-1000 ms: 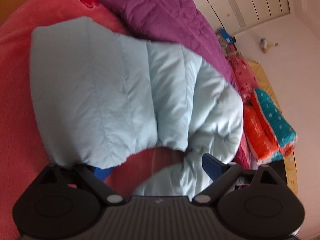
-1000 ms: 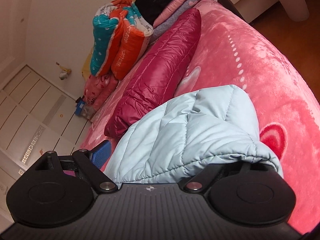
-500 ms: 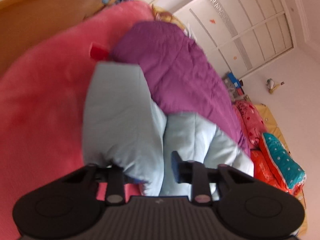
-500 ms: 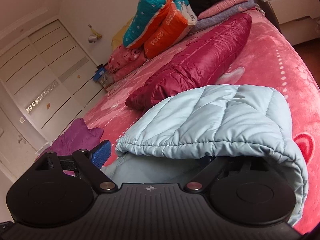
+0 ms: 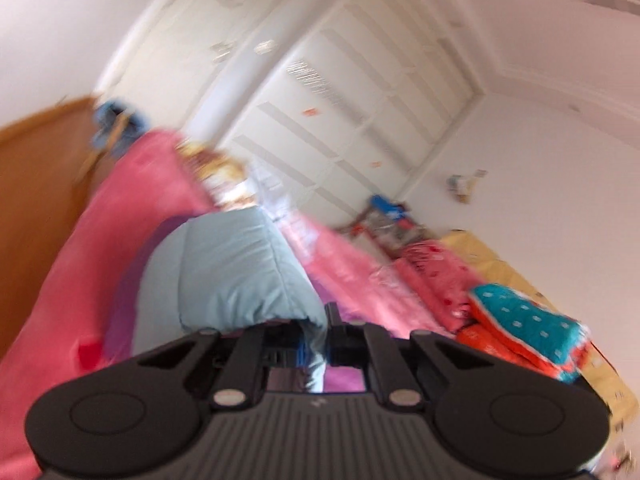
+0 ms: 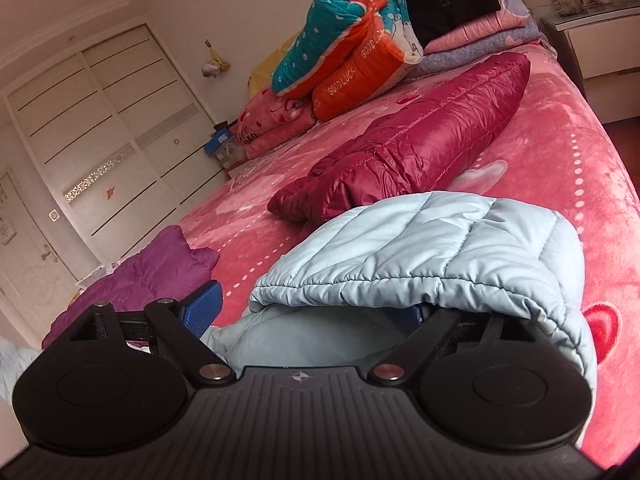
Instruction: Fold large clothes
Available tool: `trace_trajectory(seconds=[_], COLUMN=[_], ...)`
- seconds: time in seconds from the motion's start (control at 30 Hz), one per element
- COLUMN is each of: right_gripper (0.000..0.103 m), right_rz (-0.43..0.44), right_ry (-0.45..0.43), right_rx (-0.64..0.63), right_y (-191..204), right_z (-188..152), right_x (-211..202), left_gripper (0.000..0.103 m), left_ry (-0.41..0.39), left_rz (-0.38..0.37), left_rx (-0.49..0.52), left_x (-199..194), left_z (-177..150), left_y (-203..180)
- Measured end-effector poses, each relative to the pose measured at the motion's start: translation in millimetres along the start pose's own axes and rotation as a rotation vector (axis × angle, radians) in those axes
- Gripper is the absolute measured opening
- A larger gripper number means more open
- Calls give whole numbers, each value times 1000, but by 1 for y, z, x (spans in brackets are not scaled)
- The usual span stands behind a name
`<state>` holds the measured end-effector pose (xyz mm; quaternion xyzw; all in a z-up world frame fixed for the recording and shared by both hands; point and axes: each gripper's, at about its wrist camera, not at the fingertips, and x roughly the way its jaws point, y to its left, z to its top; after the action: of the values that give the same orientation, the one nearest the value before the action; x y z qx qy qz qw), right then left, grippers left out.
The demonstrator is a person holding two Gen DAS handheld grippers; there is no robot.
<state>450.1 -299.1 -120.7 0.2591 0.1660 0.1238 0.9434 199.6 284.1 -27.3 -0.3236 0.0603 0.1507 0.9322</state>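
A light blue quilted jacket [image 6: 420, 248] lies on the pink bed [image 6: 560, 168]. My right gripper [image 6: 316, 312] is open, its jaws wide apart; the jacket's hem drapes over its right finger, and its blue left pad [image 6: 202, 306] is bare. In the blurred left wrist view, my left gripper [image 5: 314, 344] is shut on a fold of the same jacket [image 5: 224, 272], which bulges up in front of it and is lifted above the bed [image 5: 100, 248].
A dark red puffer jacket [image 6: 416, 160] lies across the bed's middle. A purple jacket [image 6: 144, 272] lies at the bed's left edge. Folded quilts [image 6: 352, 48] and pillows are stacked at the headboard. White wardrobe doors [image 6: 104, 136] stand beyond the bed, a nightstand [image 6: 600, 40] at the right.
My left gripper has closed on the jacket and lifted it, the view swinging up toward the wardrobe. My right gripper stayed open and tilted to a lower view along the bed.
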Motion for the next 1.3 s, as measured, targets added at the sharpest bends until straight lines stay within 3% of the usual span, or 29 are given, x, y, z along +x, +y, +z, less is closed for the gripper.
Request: trace_trajectory(seconds=[0.2,0.4,0.57,0.77,0.87,0.93,1.0,1.13,1.3], right_gripper=[103,103,103,103,103,103,103,103,103], right_rz=[29,55,80,95,99,102,122,135,96], right_ry=[-27,-37,-35,-39,-43,-49,-58,-125,-243], right_rx=[47,123,201,273,304,314,345,507,823], right_y=[-5,-20,-34,-47,-51,-52,-57,-83,-136], right_z=[2,6,8,9,7,6,8,9,-5], right_x=[-9,-15,-19,-26,-30,-34,-35,-44,-62], left_gripper=[5,6,6,7,21,50,59,74,79], left_ry=[73,256,435,647,726,754,770,792,765], left_rz=[-247,-491,-557,-527,-509,-500,-517,-590,-697], left_rx=[211,387,489,567,606,631,645,631,701], left_x=[3,2,5,4,4,3,-2,-19,-45], left_z=[-5,-64,-138,-220,-249,-260,-266,-269,-277], left_y=[-88,-165,-190,-182,-175,-176,-175,-175,-184])
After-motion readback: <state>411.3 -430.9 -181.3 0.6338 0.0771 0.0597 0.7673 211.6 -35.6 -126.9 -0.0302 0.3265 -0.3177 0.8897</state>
